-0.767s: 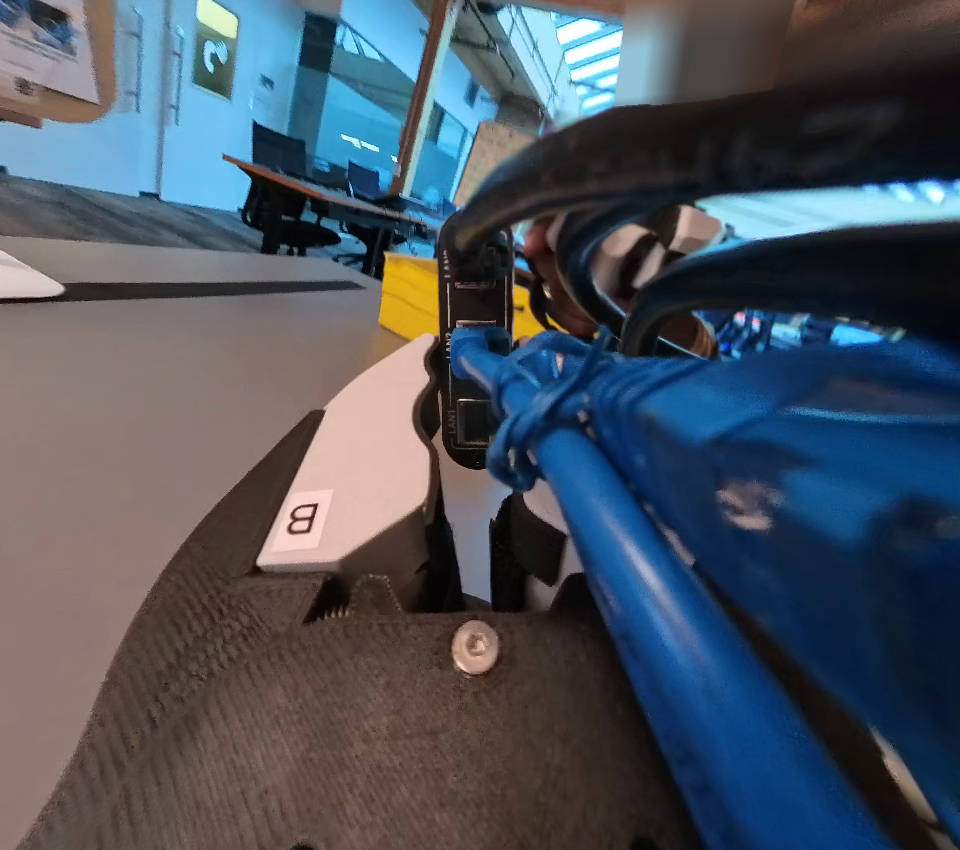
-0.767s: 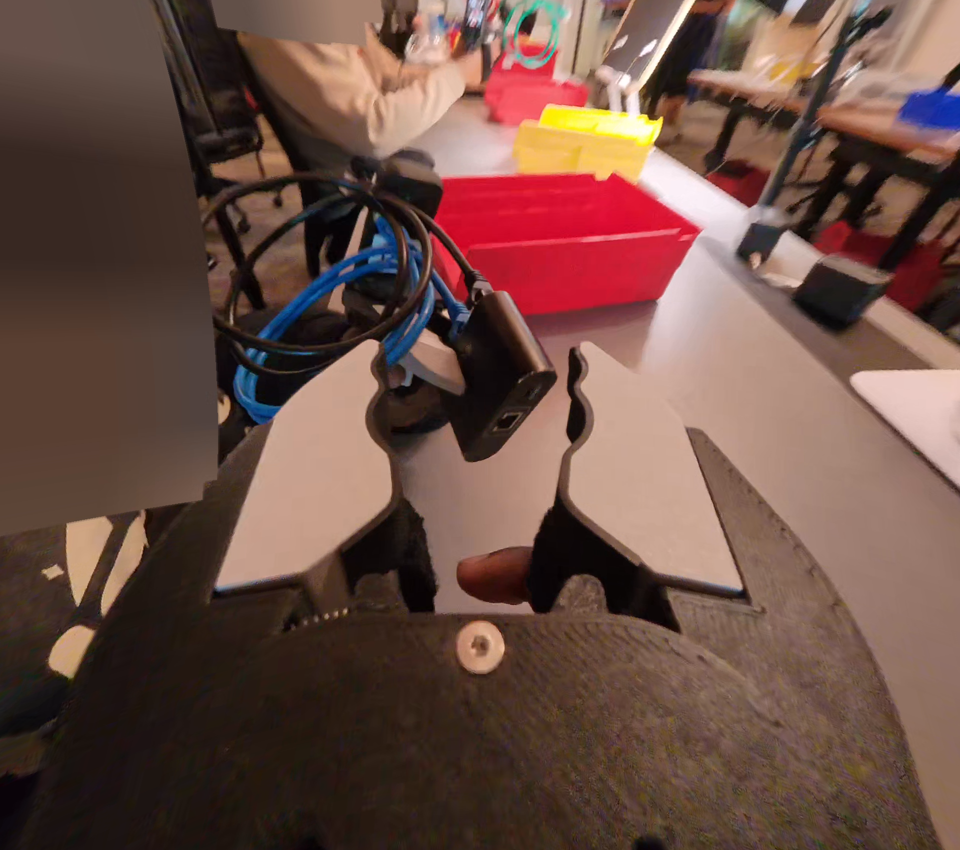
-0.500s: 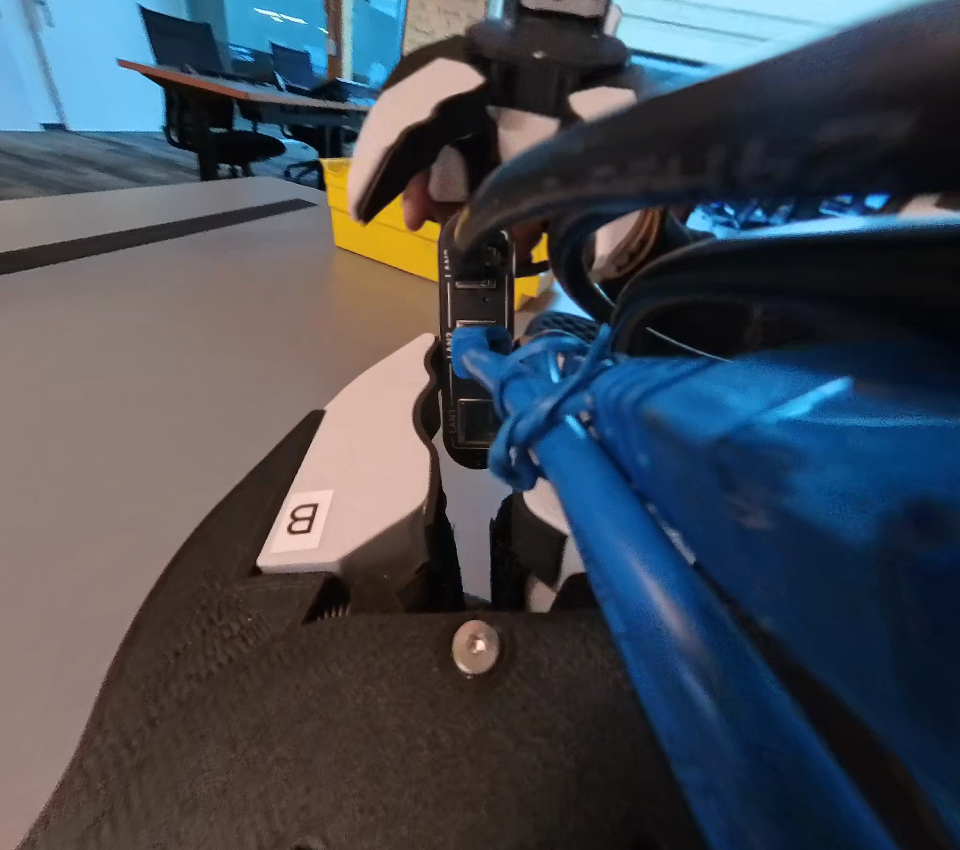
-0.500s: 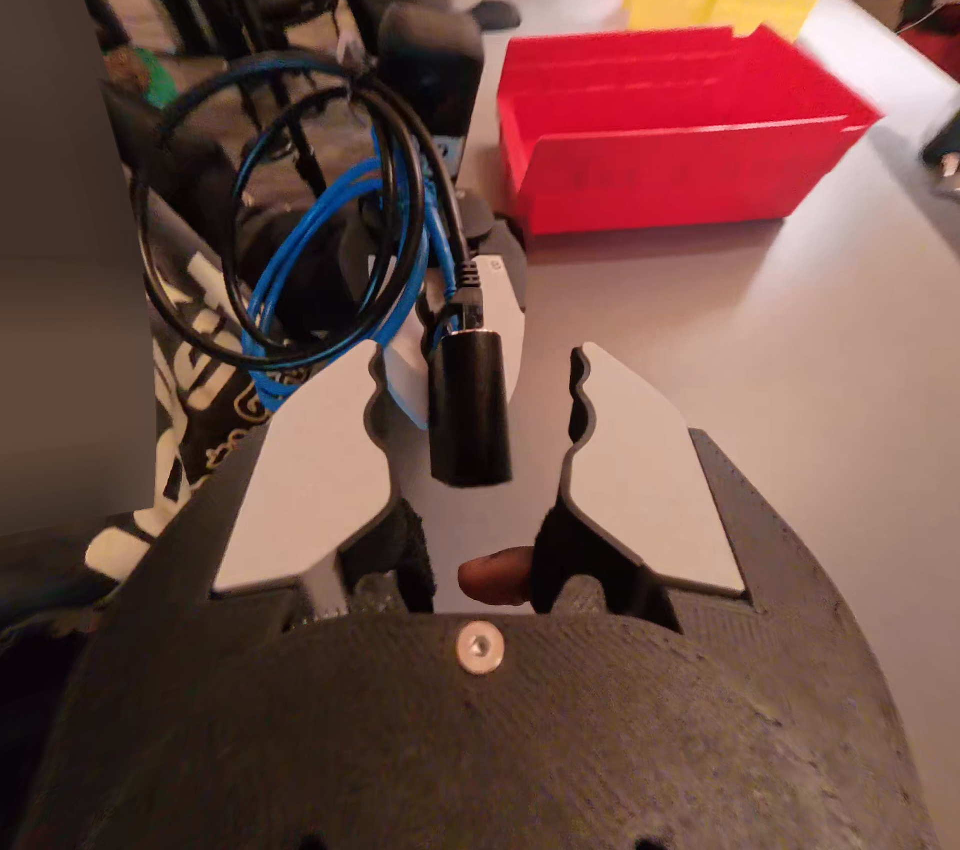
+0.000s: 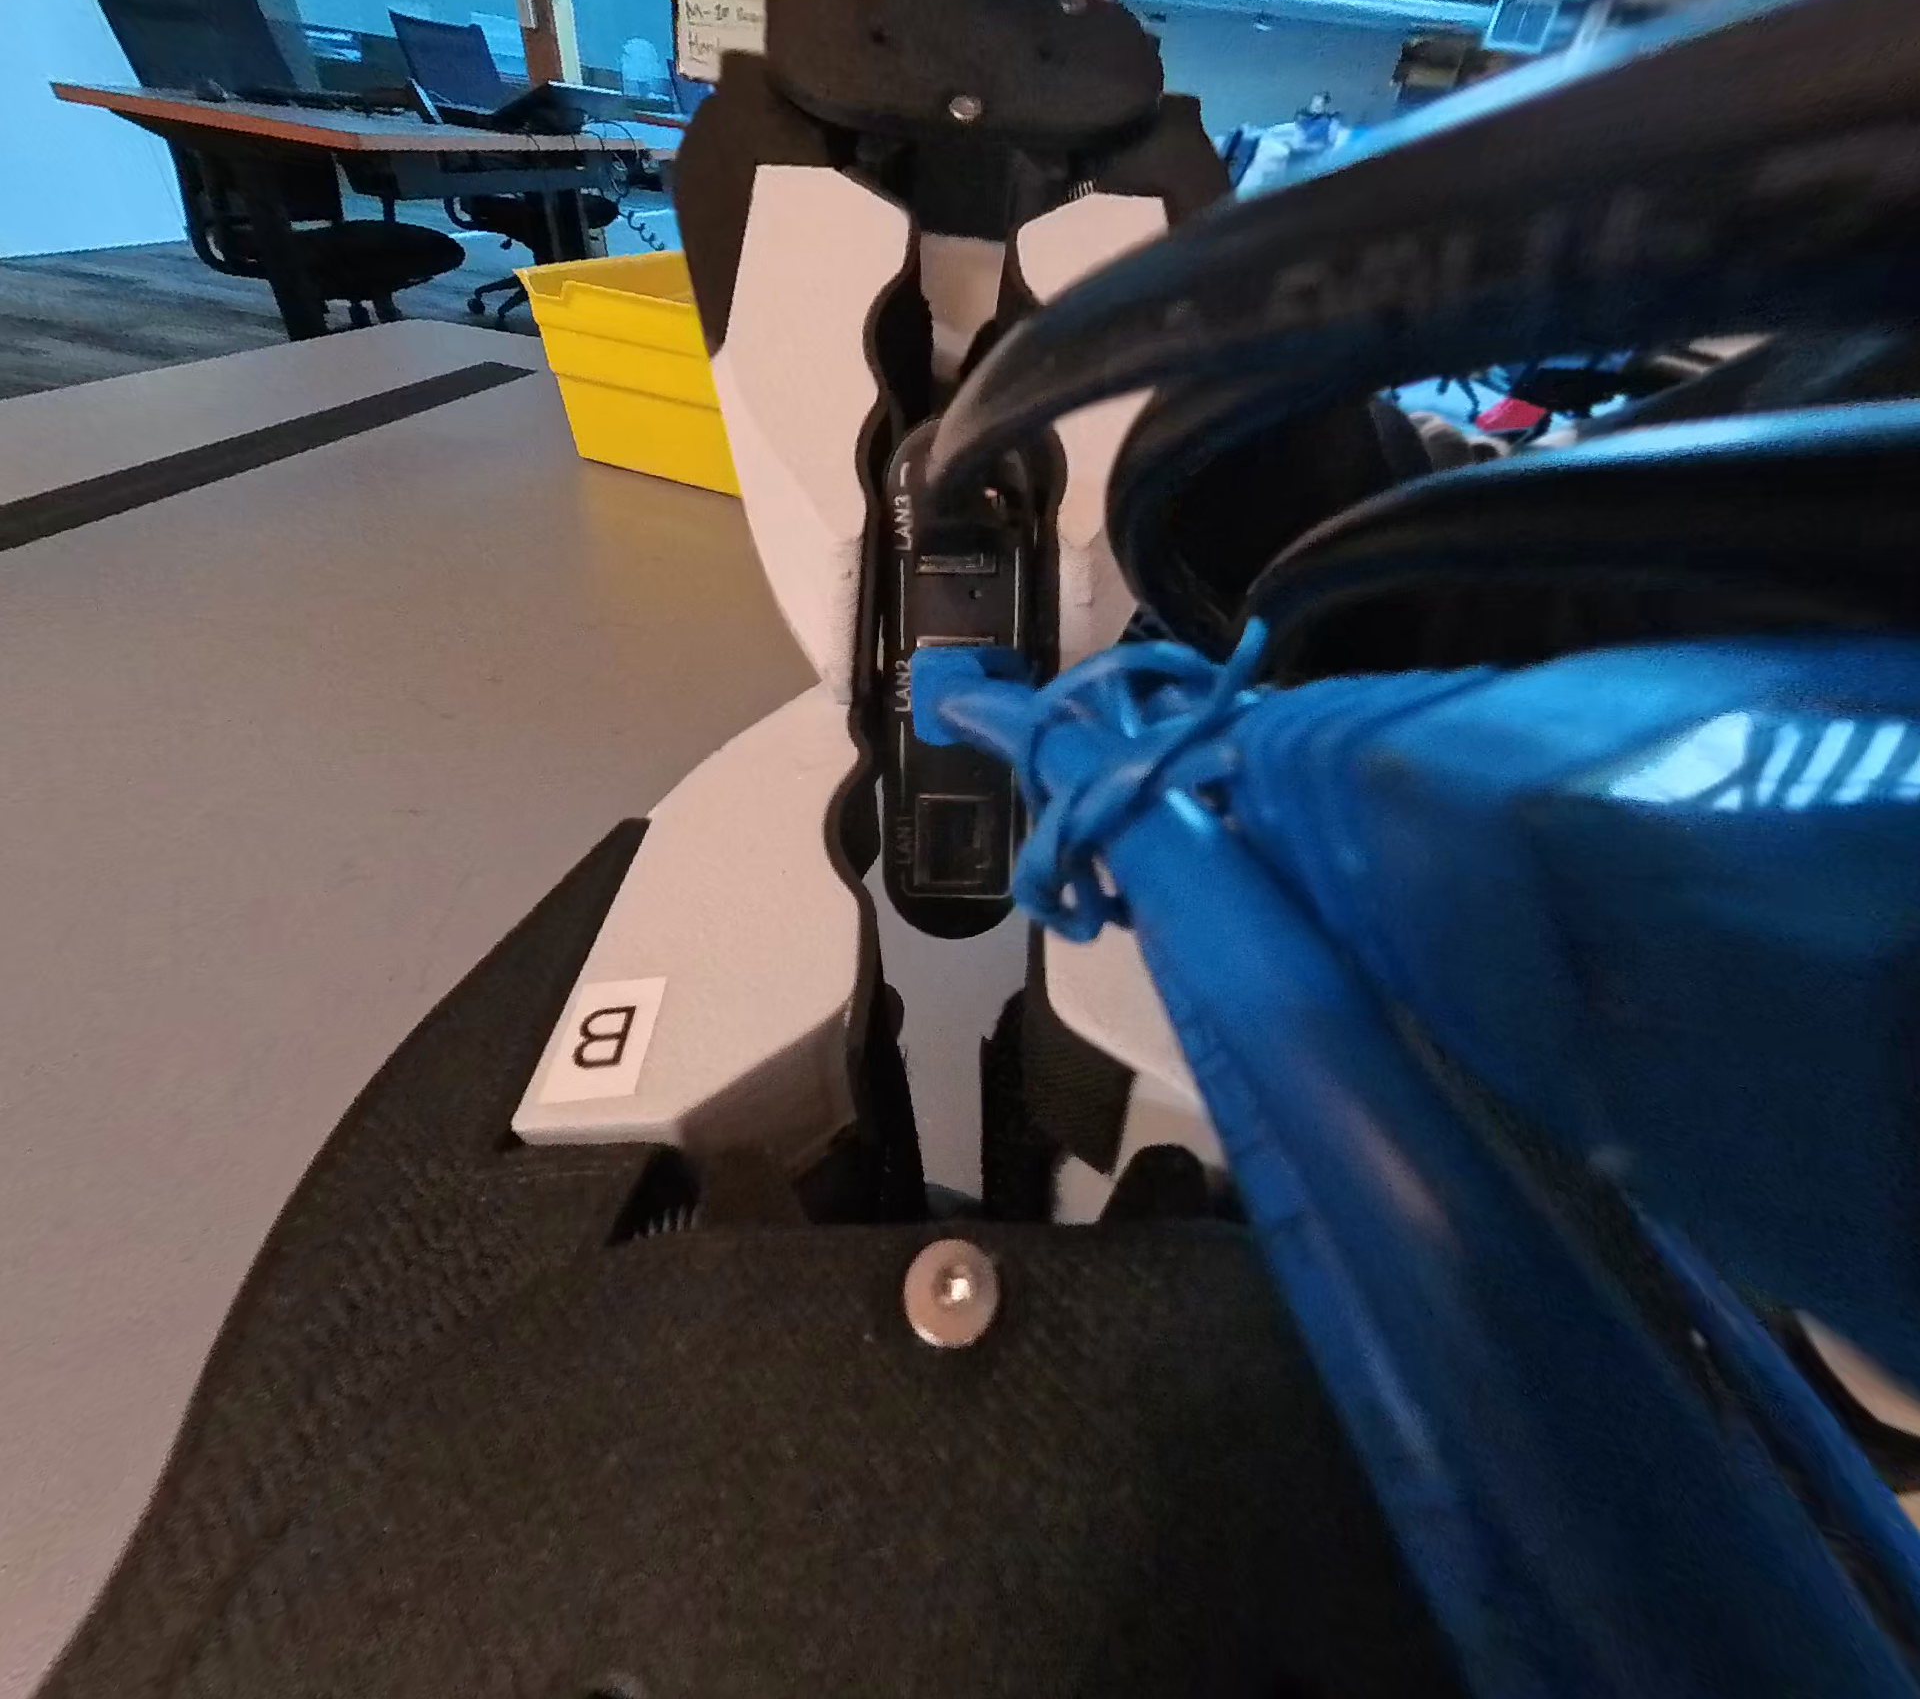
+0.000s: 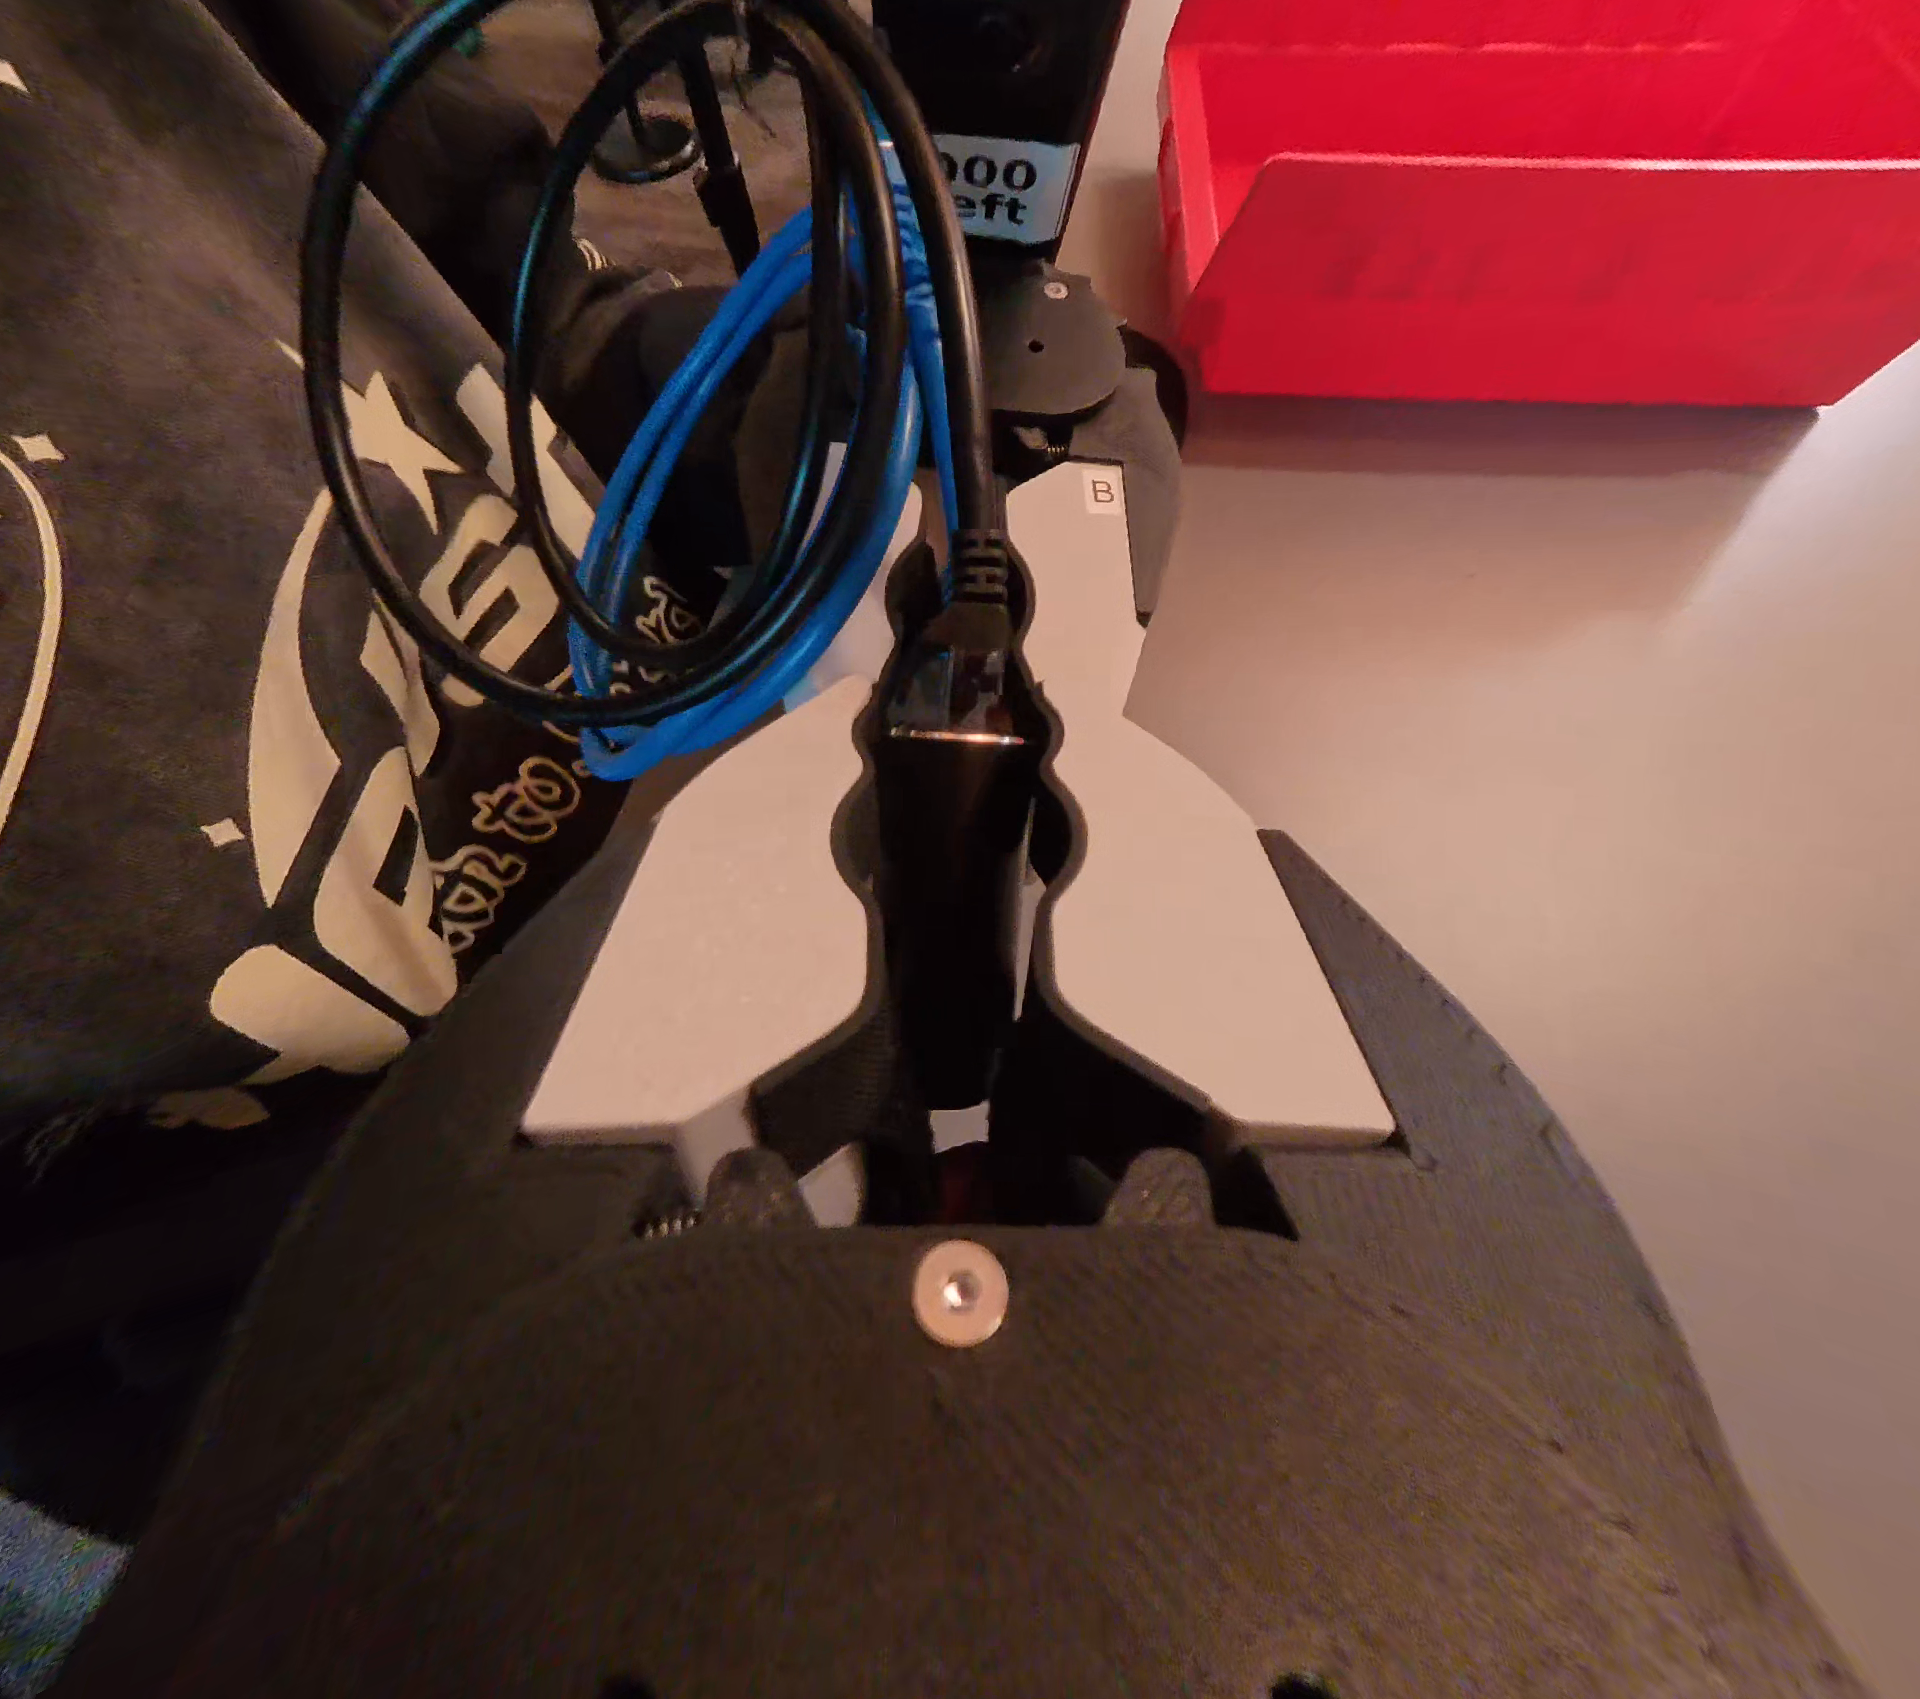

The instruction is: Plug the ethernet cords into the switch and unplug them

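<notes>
Black switch: a slim black bar (image 5: pixel 954 719), held between both pairs of tongs above the grey table (image 5: pixel 312 662); in the left wrist view its long axis runs up the picture and its port face is turned toward that camera.
Left tongs (image 5: pixel 951 880): clenched on the lower end of the switch, pale fingers pressing its two narrow sides.
Right tongs (image 6: pixel 956 818): clenched on the switch from the opposite end; in the right wrist view the bar runs lengthwise between the fingers and points away from the camera, toward the left tongs.
Right tongs, far view: in the left wrist view they come down from the top of the picture and close on the upper end of the switch.
Black cord (image 6: pixel 982 584): plugged into the port at the far end of the switch, then looping in a wide coil to one side.
Blue cord (image 5: pixel 997 693): plugged into the middle port, its bundle tied with a blue twist and filling the near right of the left wrist view.
Lowest port (image 5: pixel 956 839): open, nothing in it.
Red bin (image 6: pixel 1538 195): on the table, beyond the tongs toward the far edge.
Yellow bin (image 5: pixel 634 361): on the table, behind the right tongs.
Person: a dark printed garment (image 6: pixel 208 610) beside the table's edge, behind the coils.
</notes>
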`<state>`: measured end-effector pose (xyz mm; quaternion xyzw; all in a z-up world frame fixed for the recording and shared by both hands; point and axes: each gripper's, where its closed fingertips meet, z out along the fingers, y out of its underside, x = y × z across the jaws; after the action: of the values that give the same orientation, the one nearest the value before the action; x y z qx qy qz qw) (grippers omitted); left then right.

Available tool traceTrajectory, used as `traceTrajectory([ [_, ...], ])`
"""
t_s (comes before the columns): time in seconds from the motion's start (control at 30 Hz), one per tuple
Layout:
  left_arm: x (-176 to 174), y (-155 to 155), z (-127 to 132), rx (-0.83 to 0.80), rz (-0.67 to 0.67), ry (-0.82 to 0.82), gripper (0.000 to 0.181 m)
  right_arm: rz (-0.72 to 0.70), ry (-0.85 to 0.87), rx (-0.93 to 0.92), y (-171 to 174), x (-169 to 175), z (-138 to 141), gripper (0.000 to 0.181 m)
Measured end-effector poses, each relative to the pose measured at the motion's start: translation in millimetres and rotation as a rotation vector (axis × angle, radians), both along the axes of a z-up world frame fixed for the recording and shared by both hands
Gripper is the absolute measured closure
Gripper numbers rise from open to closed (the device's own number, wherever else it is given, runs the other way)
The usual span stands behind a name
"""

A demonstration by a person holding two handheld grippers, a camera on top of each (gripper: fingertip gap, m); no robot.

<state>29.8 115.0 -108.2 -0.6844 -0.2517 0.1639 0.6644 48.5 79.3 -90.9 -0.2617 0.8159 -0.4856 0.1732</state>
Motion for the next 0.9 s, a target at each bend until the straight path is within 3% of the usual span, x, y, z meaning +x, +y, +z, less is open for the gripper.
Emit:
traceTrajectory([
  [0.03,1,0,3,0.023,-0.003,0.006,0.154,-0.006,-0.019,-0.025,0,1,3,0.157],
  [0.2,1,-12,28,0.227,0.010,0.033,0.155,-0.114,-0.163,-0.235,-7,-4,27,0.157],
  [0.43,-1,-52,67,0.595,0.084,0.095,0.143,-0.325,-0.556,-0.531,-20,-20,63,0.157],
  [0.77,2,-38,60,0.557,0.012,0.037,0.139,-0.334,-0.722,-0.686,-25,-15,69,0.157],
  [0.83,6,-34,60,0.542,-0.027,0.038,0.155,-0.319,-0.736,-0.709,-24,-13,70,0.157],
  [0.9,6,-38,60,0.522,-0.010,0.054,0.155,-0.320,-0.712,-0.697,-26,-13,68,0.158],
])
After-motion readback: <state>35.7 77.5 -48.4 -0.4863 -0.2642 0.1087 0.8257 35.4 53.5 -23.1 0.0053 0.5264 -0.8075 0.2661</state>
